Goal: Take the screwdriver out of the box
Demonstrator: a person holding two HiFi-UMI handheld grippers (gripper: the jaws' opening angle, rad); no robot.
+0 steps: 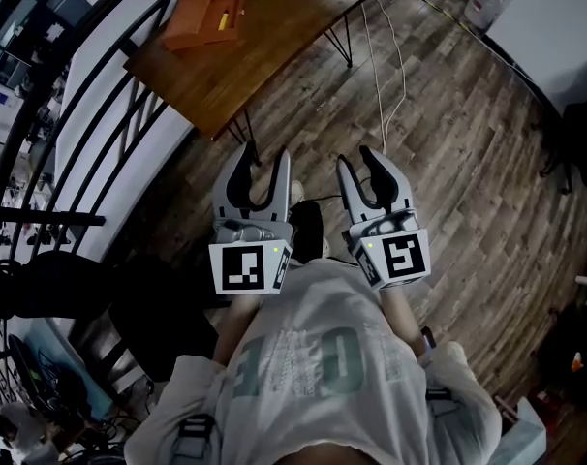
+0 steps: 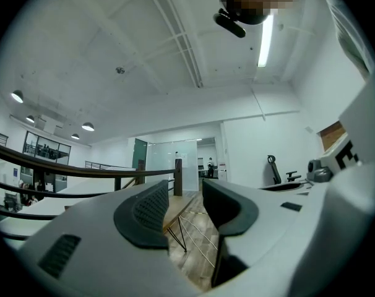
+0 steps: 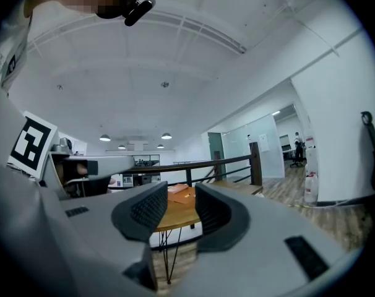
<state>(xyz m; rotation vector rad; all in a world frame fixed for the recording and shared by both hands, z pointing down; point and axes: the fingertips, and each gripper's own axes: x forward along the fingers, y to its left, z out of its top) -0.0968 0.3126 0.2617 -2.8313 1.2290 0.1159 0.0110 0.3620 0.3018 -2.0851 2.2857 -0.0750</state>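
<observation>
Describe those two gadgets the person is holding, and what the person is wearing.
The light grey plastic left gripper and the matching right gripper each end in two curved jaws lined with black ribbed pads. Each carries a white cube printed with black square markers, and beside it a small green light. The person wears a white T-shirt with faded green lettering.

Box (image 1: 199, 22) contents too small to tell.
</observation>
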